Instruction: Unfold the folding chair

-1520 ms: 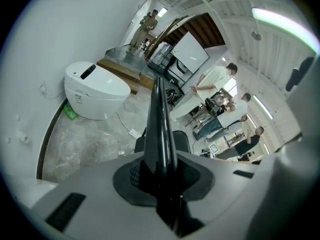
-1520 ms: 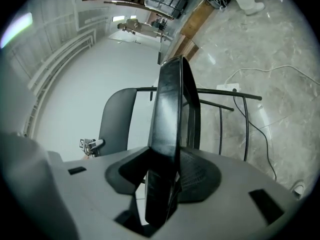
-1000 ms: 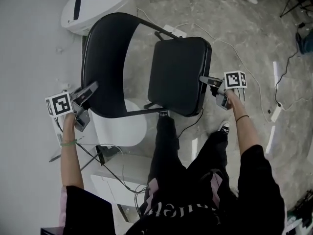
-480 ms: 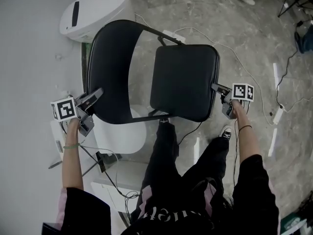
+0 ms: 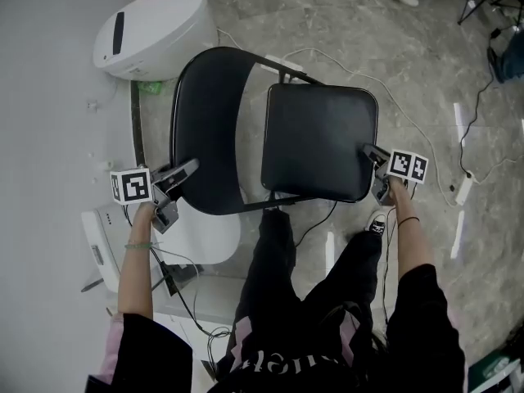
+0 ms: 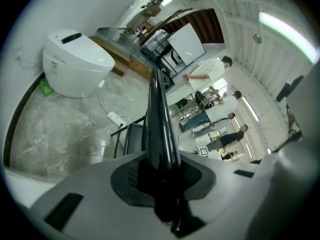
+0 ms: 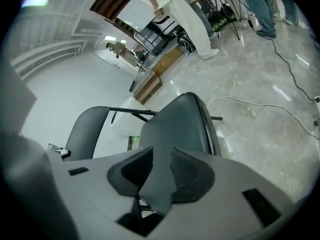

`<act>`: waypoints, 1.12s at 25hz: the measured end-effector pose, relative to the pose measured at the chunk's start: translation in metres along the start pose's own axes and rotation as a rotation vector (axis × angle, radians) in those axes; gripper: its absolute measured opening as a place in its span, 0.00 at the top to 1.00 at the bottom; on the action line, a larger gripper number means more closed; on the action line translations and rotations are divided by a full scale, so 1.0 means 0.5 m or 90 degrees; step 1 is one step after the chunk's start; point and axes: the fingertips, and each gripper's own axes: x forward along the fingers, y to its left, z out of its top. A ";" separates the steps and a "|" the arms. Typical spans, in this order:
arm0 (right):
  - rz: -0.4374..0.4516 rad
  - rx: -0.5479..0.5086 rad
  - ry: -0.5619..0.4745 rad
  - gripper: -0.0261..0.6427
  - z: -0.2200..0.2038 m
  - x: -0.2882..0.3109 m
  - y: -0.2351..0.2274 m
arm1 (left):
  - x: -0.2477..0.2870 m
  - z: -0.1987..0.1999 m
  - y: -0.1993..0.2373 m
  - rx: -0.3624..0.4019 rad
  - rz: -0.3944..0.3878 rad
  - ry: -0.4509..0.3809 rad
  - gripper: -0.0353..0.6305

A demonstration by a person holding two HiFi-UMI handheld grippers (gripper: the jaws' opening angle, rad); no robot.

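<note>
Left gripper view: the left gripper is clamped narrow on the thin near edge of the backrest, which runs straight out between the jaws. The right gripper has just been closing; the right-hand corner of the seat sits between its jaws and both pads appear to bear on it.

Head view: the left gripper holds the backrest at its near left rim, and the right gripper holds the seat at its near right corner. The folding chair stands on the polished floor, just beyond the person's leg. Its seat faces up and lies apart from the backrest, so I judge it largely opened.

Risks noted:
- Both grips are shallow edge grips. A hard pull apart could slide a pad off the smooth padding, and the seat could then drop or swing back.
- I cannot confirm that the frame is fully locked open. If released early, it may fold.
- The chair's feet may skid on the glossy floor.
- A cable trails on the floor past the chair's far right and could catch a foot of the frame.
- A white toilet stands near the far left, so a wide swing of the backrest could strike it.
- The cross bar is just beside the leg, a pinch point.
</note>
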 end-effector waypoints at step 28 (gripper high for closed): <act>0.076 -0.011 -0.005 0.79 0.017 -0.191 0.051 | -0.019 0.063 -0.219 0.202 0.173 -0.165 0.69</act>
